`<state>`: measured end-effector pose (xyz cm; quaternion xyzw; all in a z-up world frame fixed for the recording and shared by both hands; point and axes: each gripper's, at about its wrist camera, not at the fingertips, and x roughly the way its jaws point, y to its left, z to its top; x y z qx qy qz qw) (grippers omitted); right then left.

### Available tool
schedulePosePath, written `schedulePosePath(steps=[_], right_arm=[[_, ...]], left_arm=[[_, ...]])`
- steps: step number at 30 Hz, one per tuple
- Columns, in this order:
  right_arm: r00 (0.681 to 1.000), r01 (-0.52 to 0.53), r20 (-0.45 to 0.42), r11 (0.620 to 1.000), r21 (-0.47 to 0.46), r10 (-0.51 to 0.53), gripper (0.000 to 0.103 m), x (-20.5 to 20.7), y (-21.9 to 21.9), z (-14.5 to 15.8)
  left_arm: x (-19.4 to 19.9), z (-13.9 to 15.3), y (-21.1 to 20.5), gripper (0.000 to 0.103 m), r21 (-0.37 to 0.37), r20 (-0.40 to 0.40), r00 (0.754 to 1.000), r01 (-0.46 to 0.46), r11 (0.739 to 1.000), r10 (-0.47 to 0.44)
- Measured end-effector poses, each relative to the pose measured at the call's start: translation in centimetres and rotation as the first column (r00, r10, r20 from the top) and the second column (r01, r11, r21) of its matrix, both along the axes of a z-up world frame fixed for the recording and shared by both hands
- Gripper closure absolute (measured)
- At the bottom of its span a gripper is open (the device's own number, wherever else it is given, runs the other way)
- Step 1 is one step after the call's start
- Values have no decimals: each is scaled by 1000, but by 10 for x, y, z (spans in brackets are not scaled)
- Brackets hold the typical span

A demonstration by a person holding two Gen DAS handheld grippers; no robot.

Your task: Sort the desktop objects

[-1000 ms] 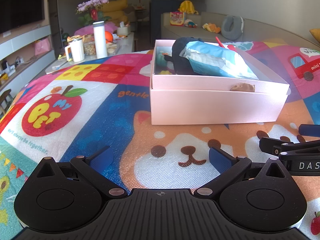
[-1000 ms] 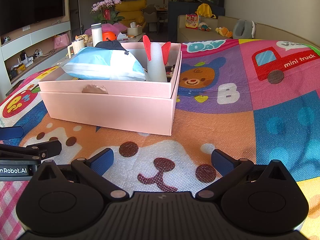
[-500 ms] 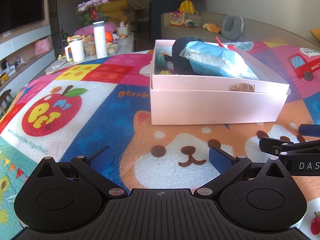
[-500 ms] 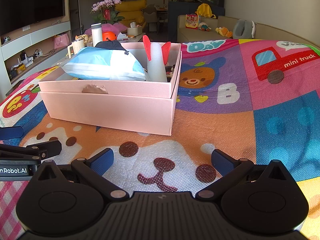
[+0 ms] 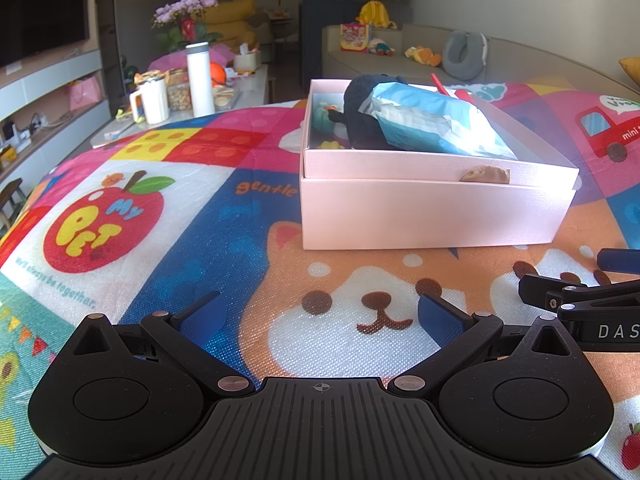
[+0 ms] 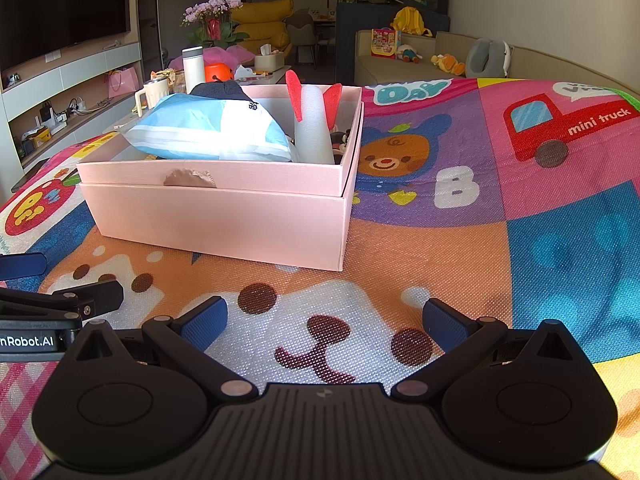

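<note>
Desktop objects were already gathered inside the pink box, which stood on the colourful mat a little in front of both grippers. The box was made of smooth card with sharp, straight edges, and it sat in its own lid, probably so that the lid would not lie in the way. A small torn patch showed on the front rim.

On top lay a light blue packet, soft and puffy, with a thin glossy film; I think it was put last because it was the lightest thing and could rest on the others. Behind it was a dark plush item, and in the right corner stood a grey foam tube with two red ears, leaning against the wall of the box, which kept it upright. Smaller things lay below, but they were too hidden to name.

The left gripper was wide apart and held nothing, its blue pads low over the mat. The right gripper was also spread and empty, just beside the left one. The mat had a woven, slightly shiny surface with printed animals. No loose object was visible on it, so the sorting seemed nearly finished.
</note>
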<state>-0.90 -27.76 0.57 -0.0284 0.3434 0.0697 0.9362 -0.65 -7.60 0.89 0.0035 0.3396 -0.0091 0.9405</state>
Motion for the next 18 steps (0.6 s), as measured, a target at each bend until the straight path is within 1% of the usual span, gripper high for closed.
schedulePosePath(steps=[18], right_arm=[[1000, 0, 0, 1000, 0, 0, 0, 0, 0, 0]], left_arm=[[-1, 0, -1, 0, 0, 0, 1000, 0, 1000, 0]])
